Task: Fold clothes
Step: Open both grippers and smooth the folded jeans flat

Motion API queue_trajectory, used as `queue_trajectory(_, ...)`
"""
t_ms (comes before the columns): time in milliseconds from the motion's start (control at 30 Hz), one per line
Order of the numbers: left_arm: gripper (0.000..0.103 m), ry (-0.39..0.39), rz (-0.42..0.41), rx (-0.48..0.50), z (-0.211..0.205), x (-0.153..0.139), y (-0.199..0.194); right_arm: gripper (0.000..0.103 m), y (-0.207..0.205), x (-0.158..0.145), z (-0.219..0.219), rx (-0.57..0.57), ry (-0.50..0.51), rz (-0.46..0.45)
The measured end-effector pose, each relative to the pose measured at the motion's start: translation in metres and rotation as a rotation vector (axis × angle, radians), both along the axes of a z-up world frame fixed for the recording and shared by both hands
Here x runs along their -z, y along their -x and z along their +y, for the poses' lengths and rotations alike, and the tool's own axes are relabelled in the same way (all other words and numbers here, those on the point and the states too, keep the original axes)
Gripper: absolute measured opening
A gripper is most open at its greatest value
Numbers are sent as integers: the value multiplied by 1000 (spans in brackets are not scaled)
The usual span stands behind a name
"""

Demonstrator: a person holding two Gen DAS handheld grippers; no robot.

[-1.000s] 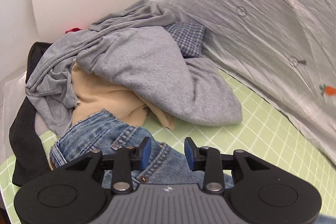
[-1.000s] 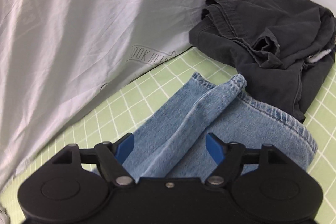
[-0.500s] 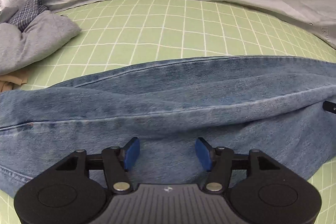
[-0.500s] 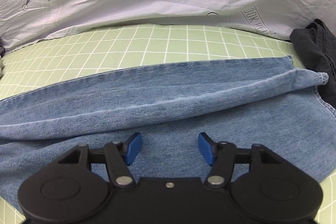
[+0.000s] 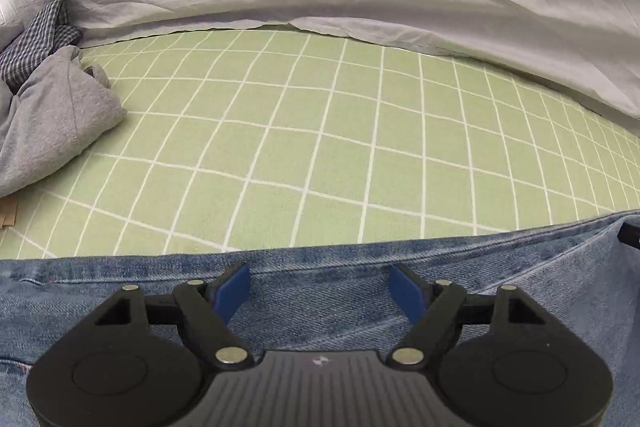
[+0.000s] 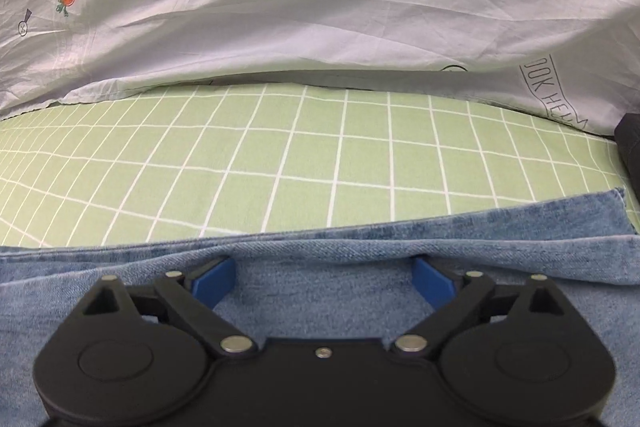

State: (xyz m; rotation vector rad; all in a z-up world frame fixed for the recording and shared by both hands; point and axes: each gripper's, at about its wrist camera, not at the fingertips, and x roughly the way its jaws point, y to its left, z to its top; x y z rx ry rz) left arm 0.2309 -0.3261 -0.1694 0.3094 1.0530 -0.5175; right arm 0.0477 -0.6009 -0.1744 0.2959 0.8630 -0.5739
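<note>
Blue jeans lie flat across the green checked sheet, filling the bottom of both wrist views. My left gripper hovers over the denim near its far edge, open, with nothing between its blue pads. In the right wrist view the jeans end in a leg hem at the right. My right gripper is open too, over the cloth just short of the folded top edge.
A pile of grey and checked garments sits at the left. A dark garment lies at the right edge. A white carrot-print duvet walls off the far side, past a band of green checked sheet.
Both grippers pulled back toward the near side: the jeans now fill only the bottom of each view, with more sheet beyond. Both pairs of jaws stand wider apart than half a second ago.
</note>
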Motion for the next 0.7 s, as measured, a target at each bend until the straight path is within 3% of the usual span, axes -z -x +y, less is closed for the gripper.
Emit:
queue_trajectory(200, 83, 27, 11, -28, 1, -7, 2, 103, -1, -4, -2, 9, 24, -7)
queue_trajectory(400, 83, 28, 5, -55, 32, -19, 25, 103, 44, -16, -3, 88, 39, -36)
queue_trajectory(700, 85, -40, 50, -64, 56, -8, 37, 103, 79, -1, -71, 223, 18, -2)
